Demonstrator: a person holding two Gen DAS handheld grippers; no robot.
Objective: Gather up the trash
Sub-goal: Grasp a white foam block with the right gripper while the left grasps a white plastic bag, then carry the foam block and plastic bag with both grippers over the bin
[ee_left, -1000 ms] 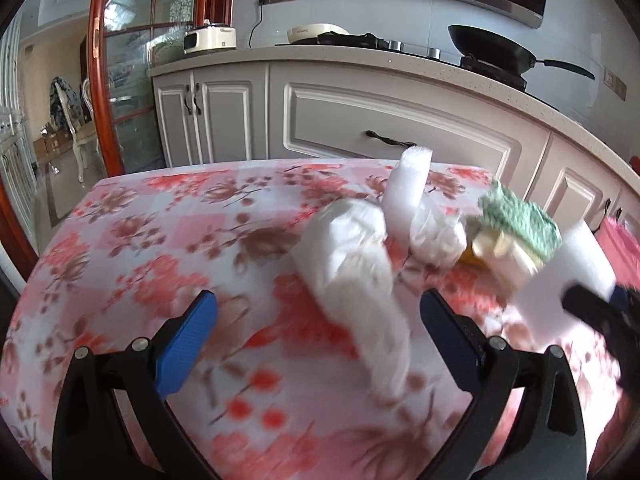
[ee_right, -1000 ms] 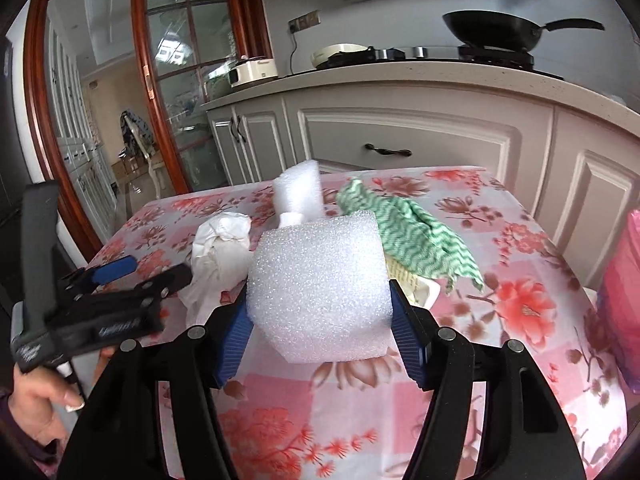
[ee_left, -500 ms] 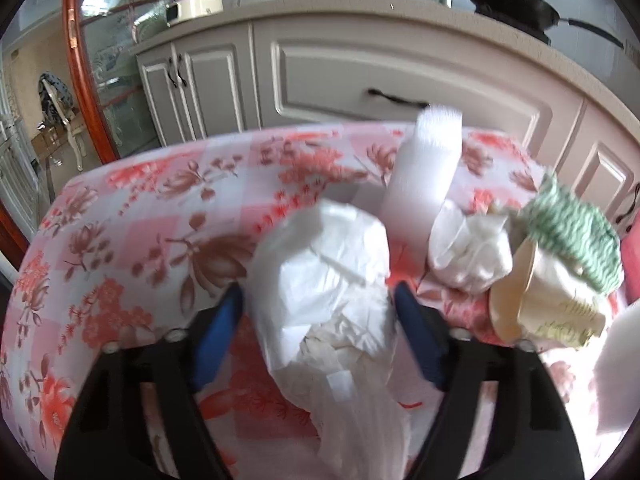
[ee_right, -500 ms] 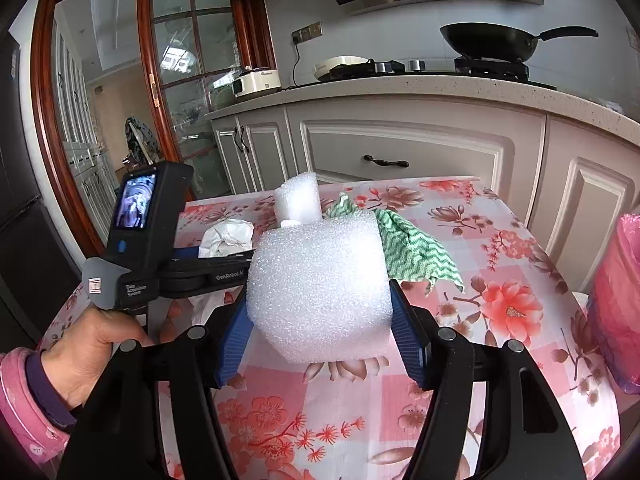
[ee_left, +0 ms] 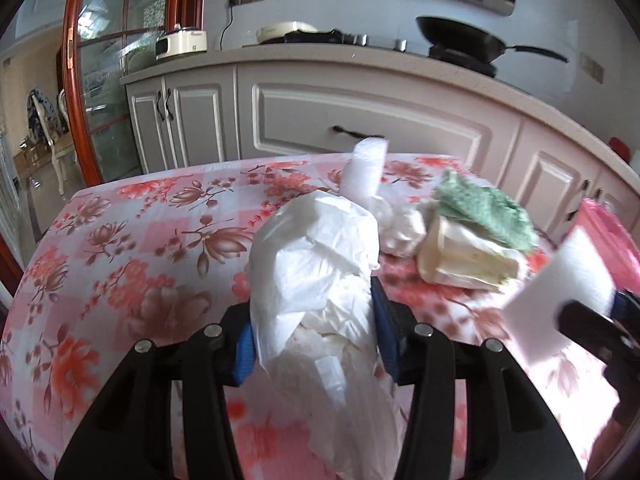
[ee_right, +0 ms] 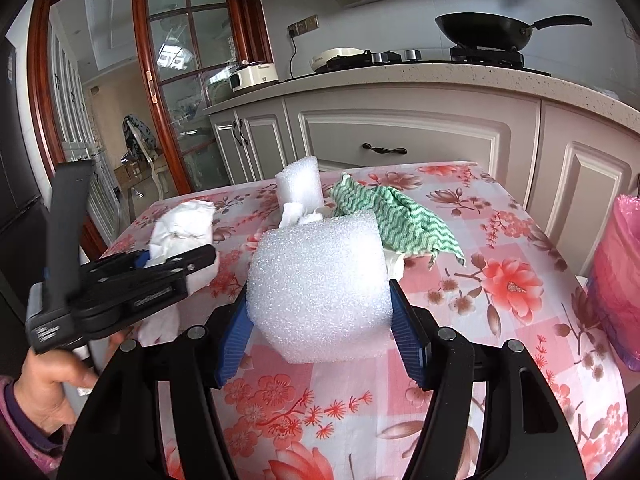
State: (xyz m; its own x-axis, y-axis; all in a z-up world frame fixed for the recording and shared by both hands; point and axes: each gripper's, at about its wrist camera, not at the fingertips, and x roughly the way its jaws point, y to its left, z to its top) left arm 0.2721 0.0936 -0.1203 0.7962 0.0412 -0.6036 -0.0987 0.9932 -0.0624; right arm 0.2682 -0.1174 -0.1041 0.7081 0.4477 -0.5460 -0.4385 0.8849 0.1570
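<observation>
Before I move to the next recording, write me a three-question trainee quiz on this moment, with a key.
1. True or false: the right tool is shut on a white foam block.
2. Multiple choice: what does the left tool grip? A) the green zigzag cloth B) a crumpled white plastic bag C) the small foam roll
3. Fill in: at the table's right edge stands a bin lined with a ____ bag.

Key: 1 true; 2 B; 3 pink.
</observation>
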